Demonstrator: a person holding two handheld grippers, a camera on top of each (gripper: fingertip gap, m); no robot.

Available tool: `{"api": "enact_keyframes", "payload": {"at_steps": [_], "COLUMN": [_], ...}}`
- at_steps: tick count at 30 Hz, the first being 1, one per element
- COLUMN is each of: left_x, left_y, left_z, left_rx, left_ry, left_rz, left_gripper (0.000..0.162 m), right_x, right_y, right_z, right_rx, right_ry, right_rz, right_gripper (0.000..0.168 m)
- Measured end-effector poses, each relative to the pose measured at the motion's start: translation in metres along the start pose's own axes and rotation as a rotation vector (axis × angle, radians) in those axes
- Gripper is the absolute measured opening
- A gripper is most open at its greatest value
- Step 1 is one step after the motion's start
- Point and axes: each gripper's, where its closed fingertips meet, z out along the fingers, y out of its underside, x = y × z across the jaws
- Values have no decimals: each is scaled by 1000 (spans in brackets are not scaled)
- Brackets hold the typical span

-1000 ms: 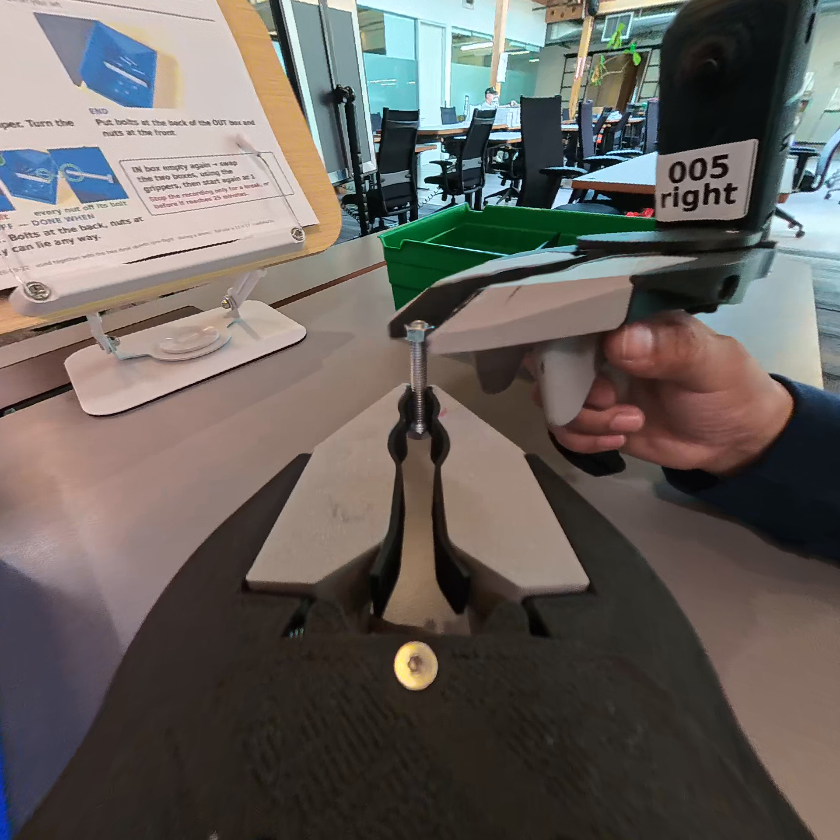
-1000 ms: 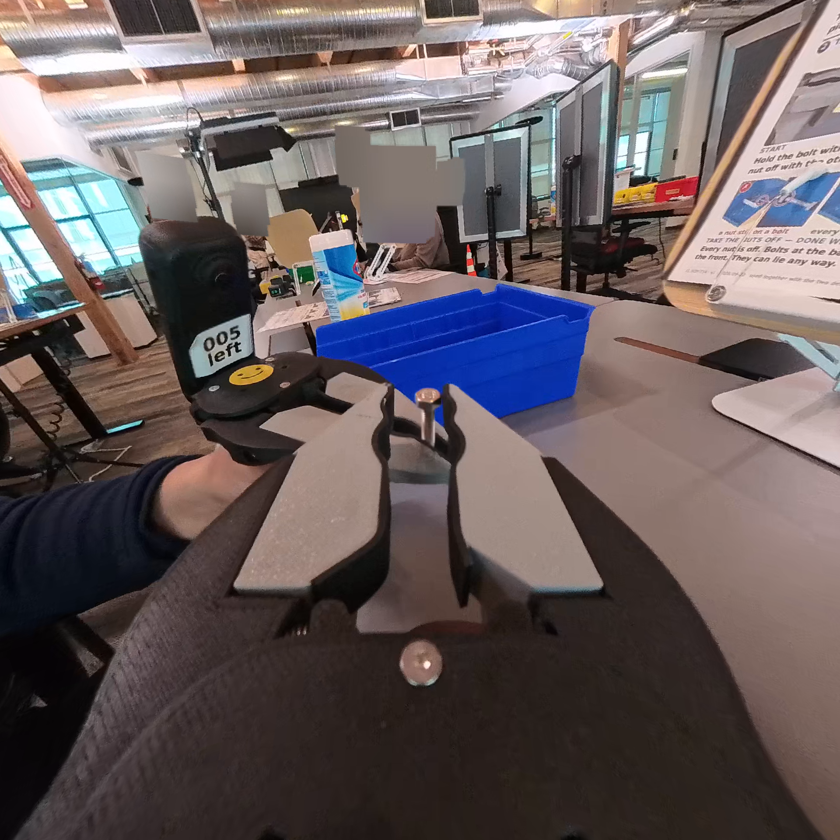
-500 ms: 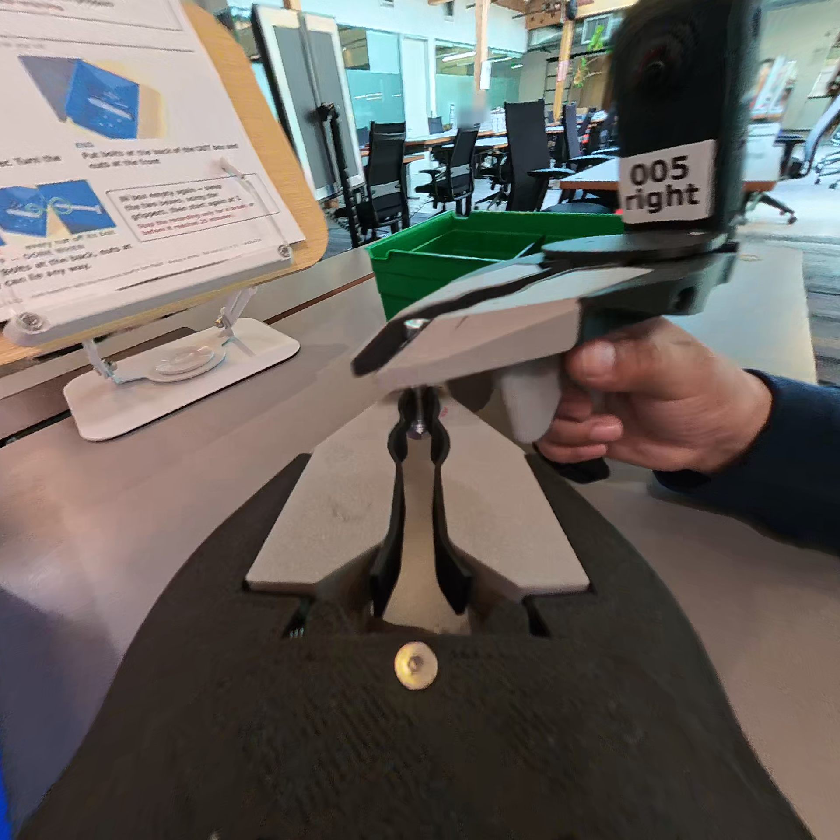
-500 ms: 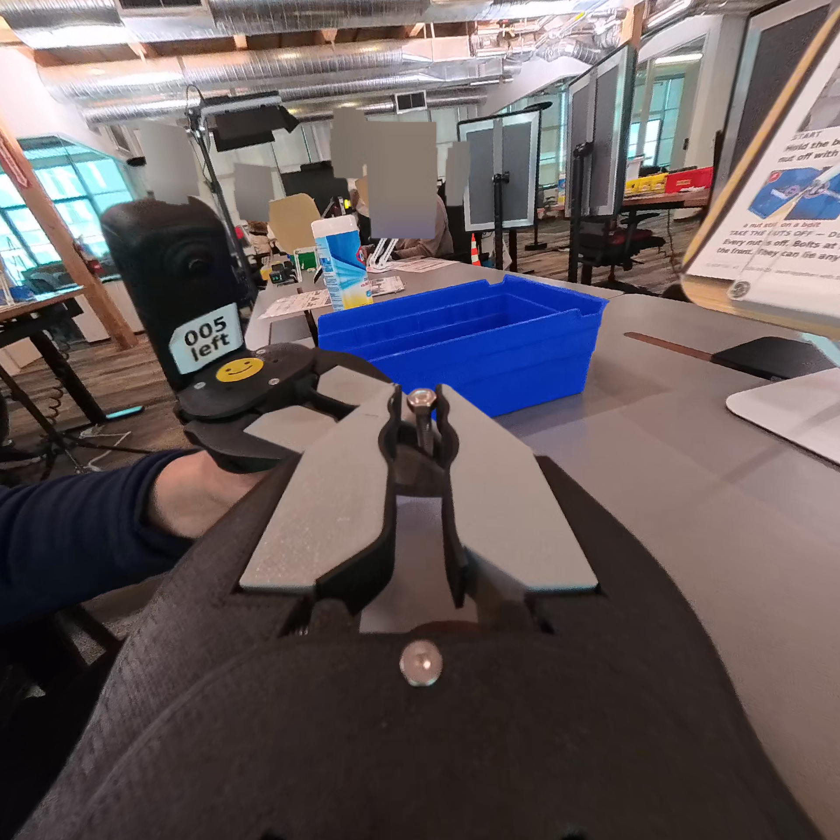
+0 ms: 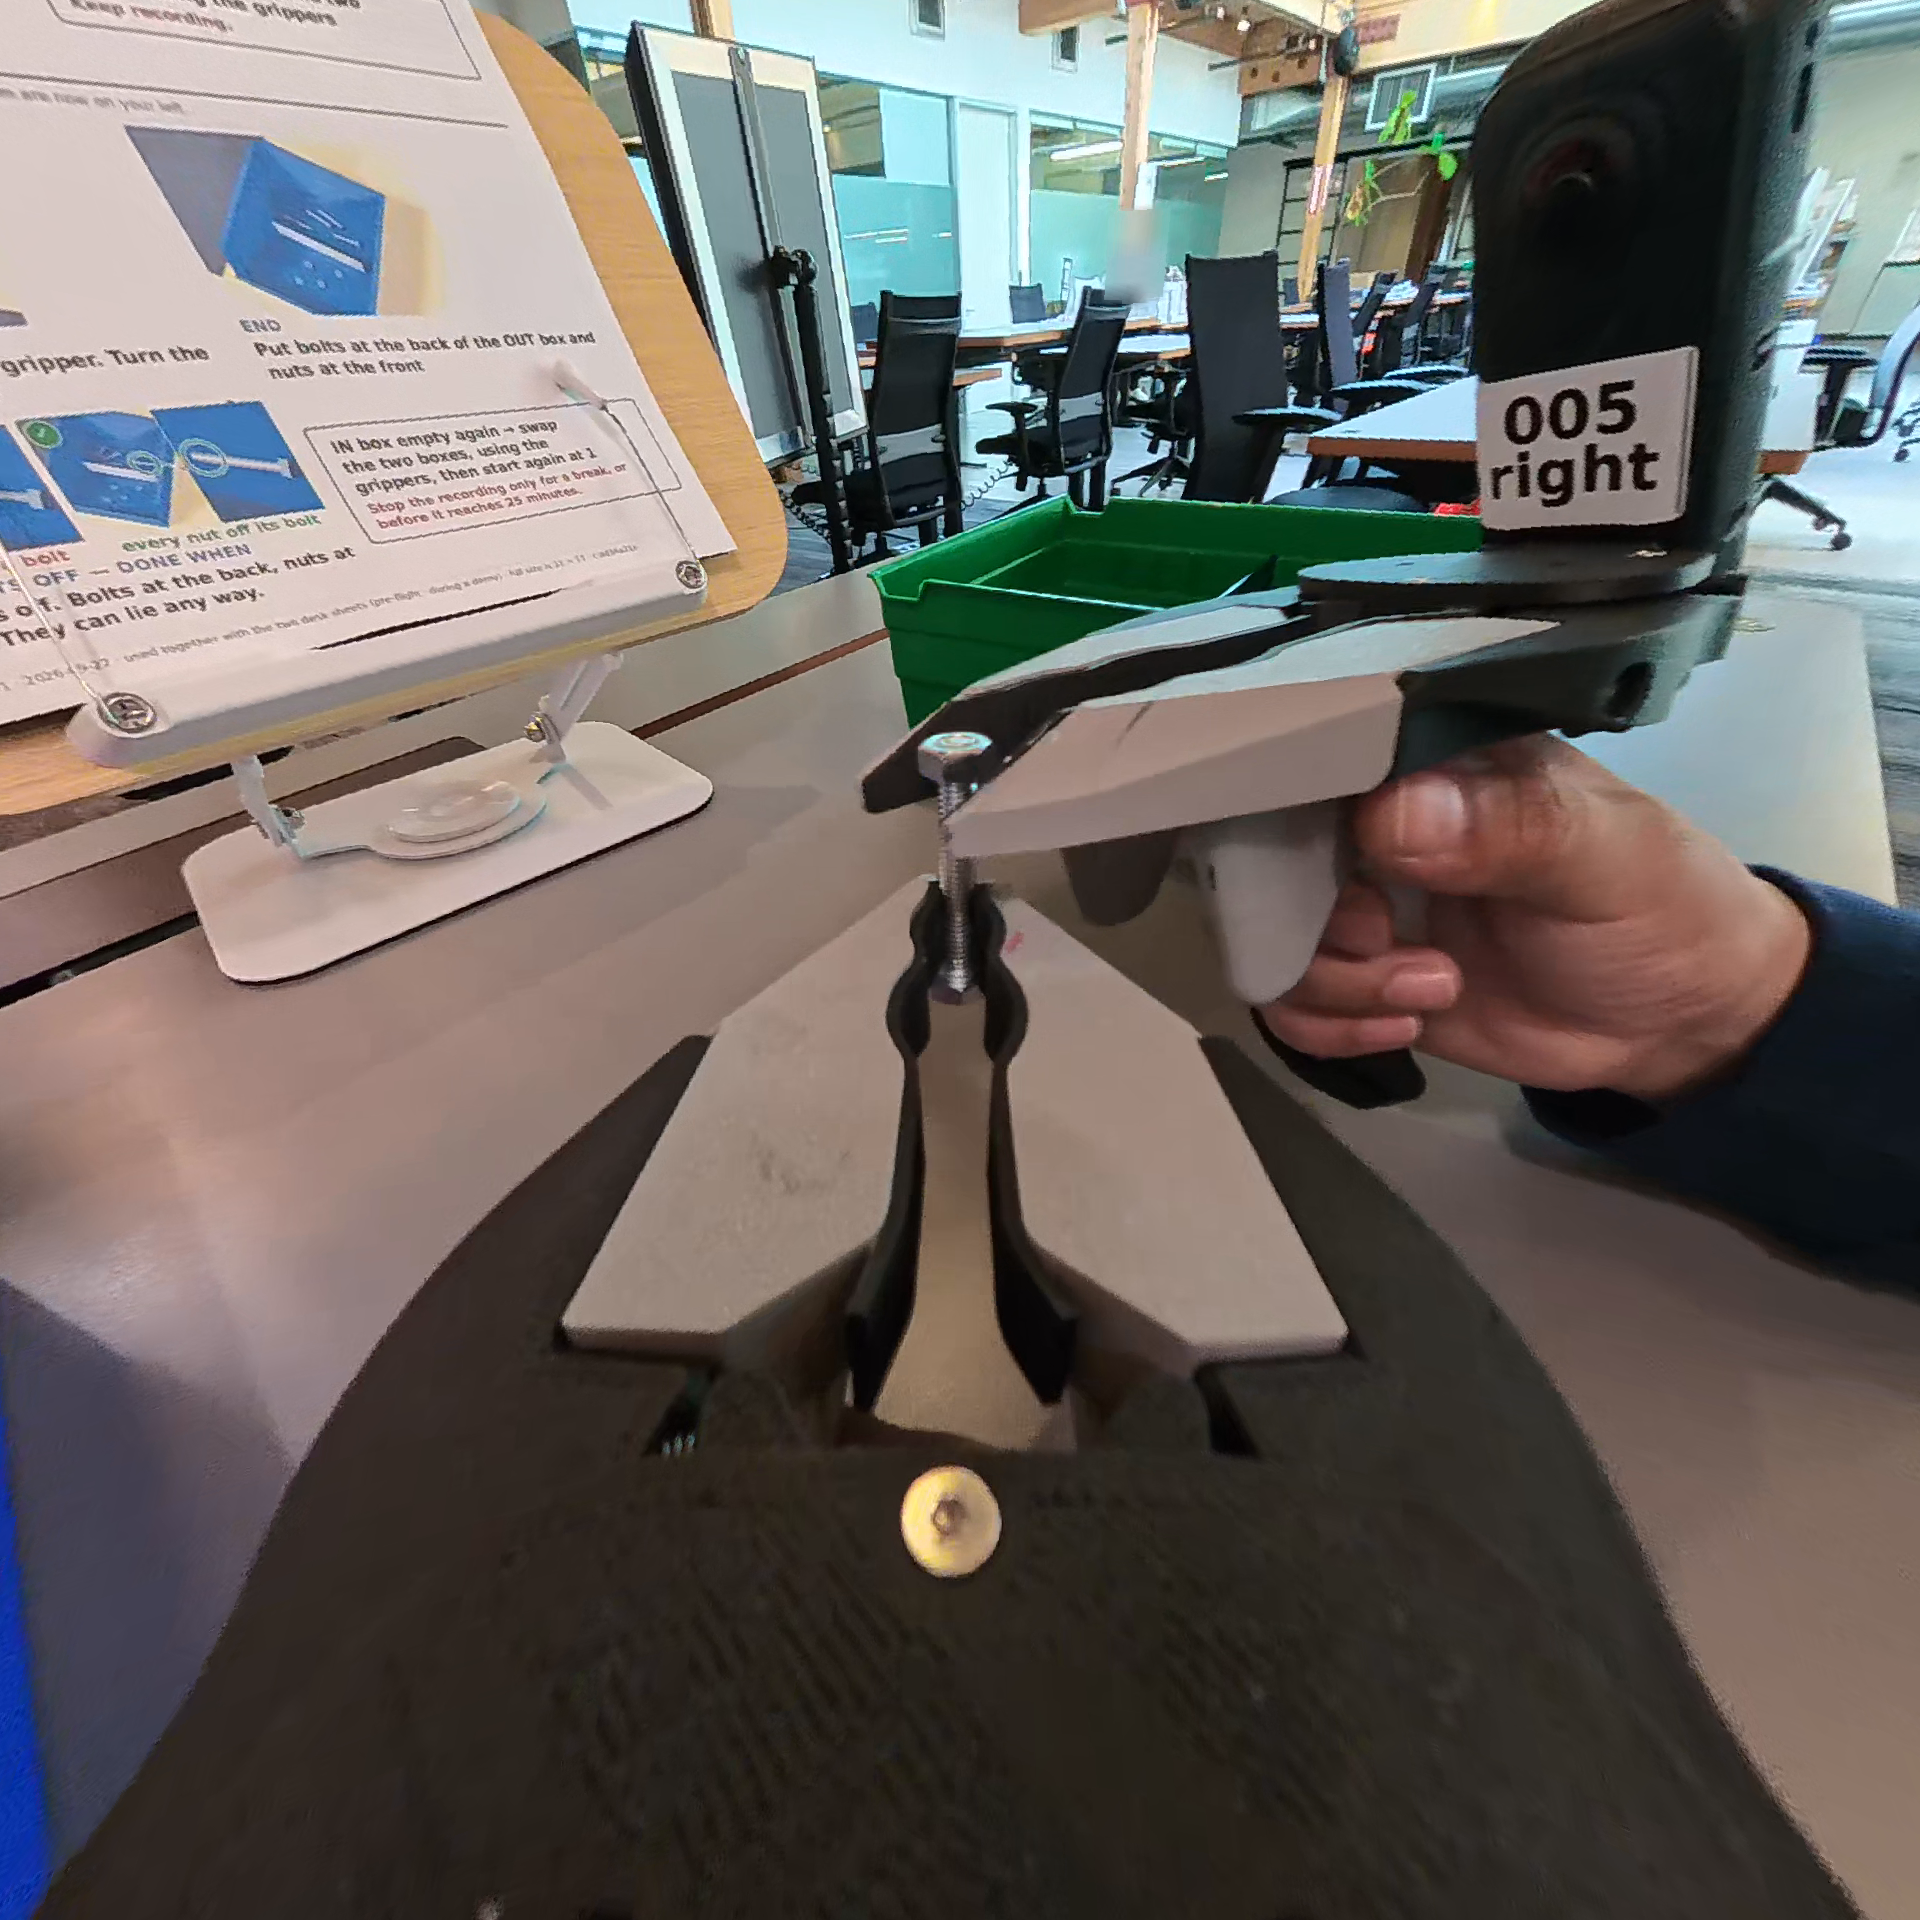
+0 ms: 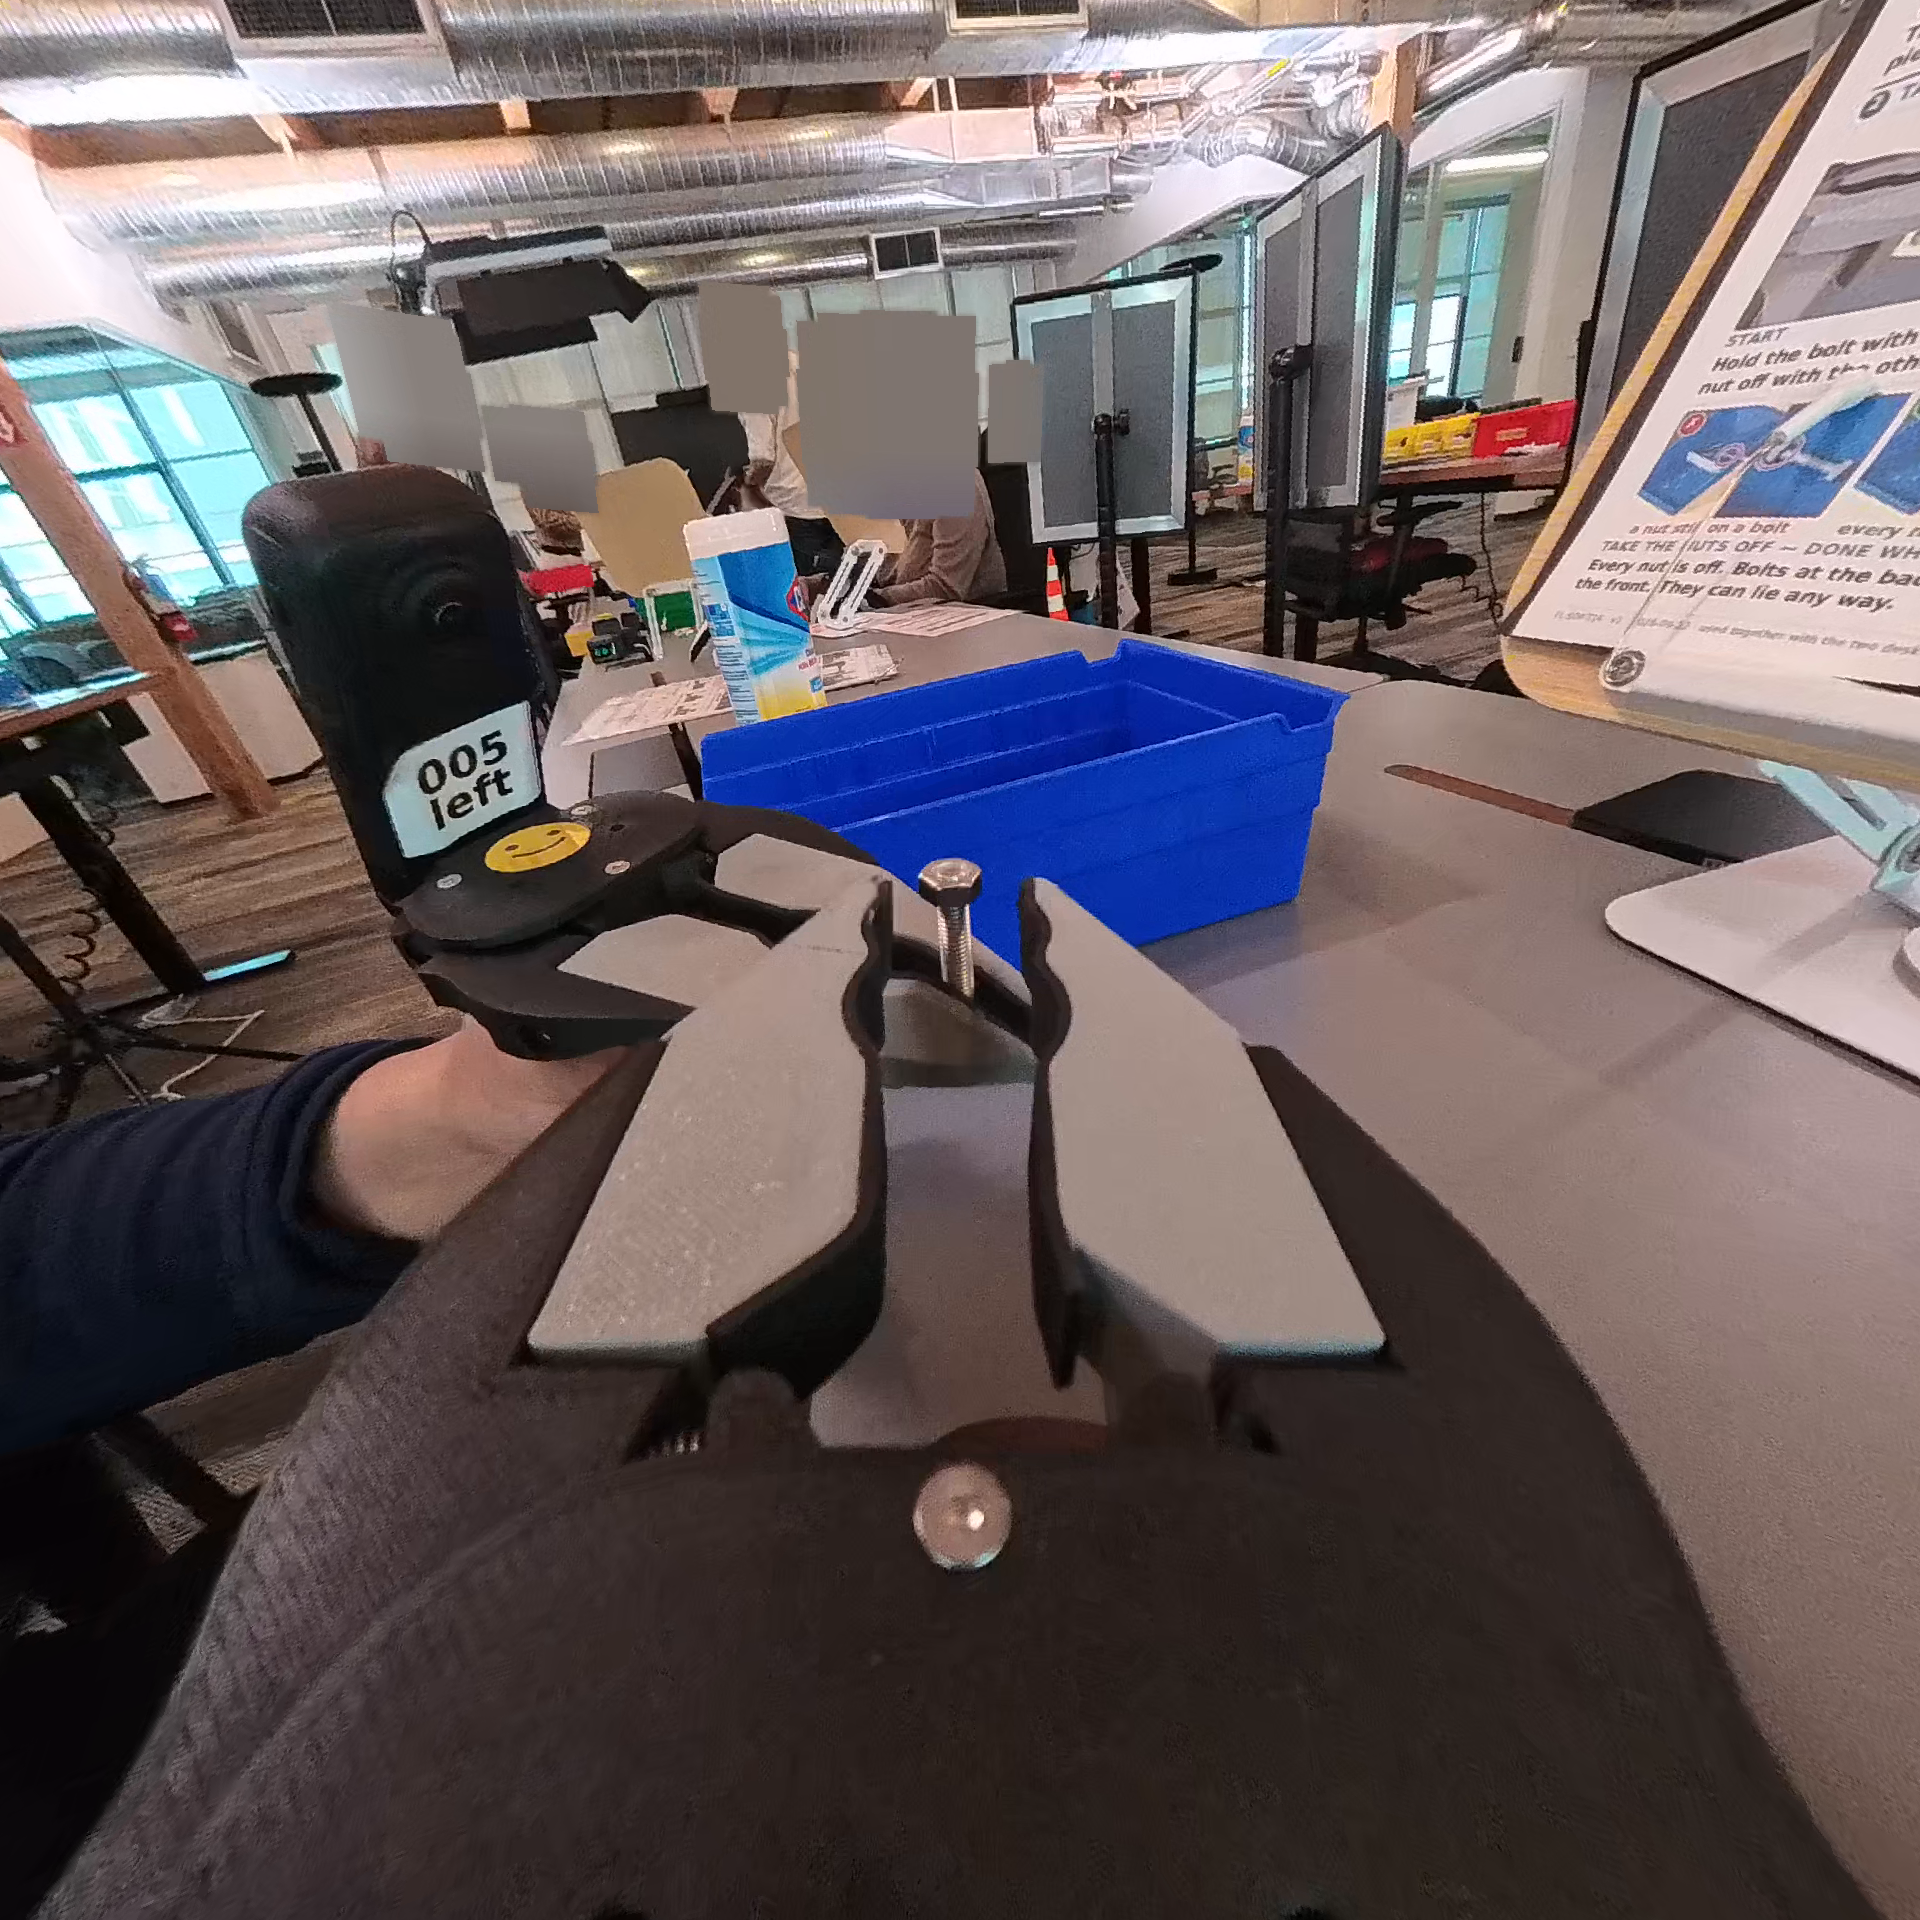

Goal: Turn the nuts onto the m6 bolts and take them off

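Note:
A silver M6 bolt [image 5: 954,914] stands upright above the grey table, hex head on top. My left gripper [image 5: 956,935] is shut on the bolt's lower end, where a nut seems to sit between the tips. In the right wrist view the bolt [image 6: 951,925] stands in the gap of my right gripper [image 6: 951,904], which is open, its fingers on either side of the head and not touching it. In the left wrist view the right gripper [image 5: 930,795] reaches in from the right, level with the bolt head.
A green bin [image 5: 987,613] stands behind the right gripper. A blue bin [image 6: 1039,790] stands behind the bolt in the right wrist view. An instruction sheet on a white stand [image 5: 447,831] is at the back left. A wipes canister [image 6: 753,613] stands on a farther table. Less than 4 cm separates the two grippers' tips.
Half a second ago my right gripper was shut on the bolt head; it has opened and sits around the head. The left gripper has kept its grip on the lower end.

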Motion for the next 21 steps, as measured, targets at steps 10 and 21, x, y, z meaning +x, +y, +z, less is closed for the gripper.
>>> {"api": "enact_keyframes", "payload": {"at_steps": [10,21], "left_x": [4,5], "left_y": [2,0], "left_z": [2,0], "left_rx": [-11,8], "left_ry": [18,56], "left_rz": [1,-54], "left_gripper": [2,3], "right_x": [-1,2], "right_y": [4,10], "right_z": [1,1], "right_rx": [-26,-69], "right_ry": [12,17], "right_rz": [-48,-23], "right_gripper": [6,6]}}
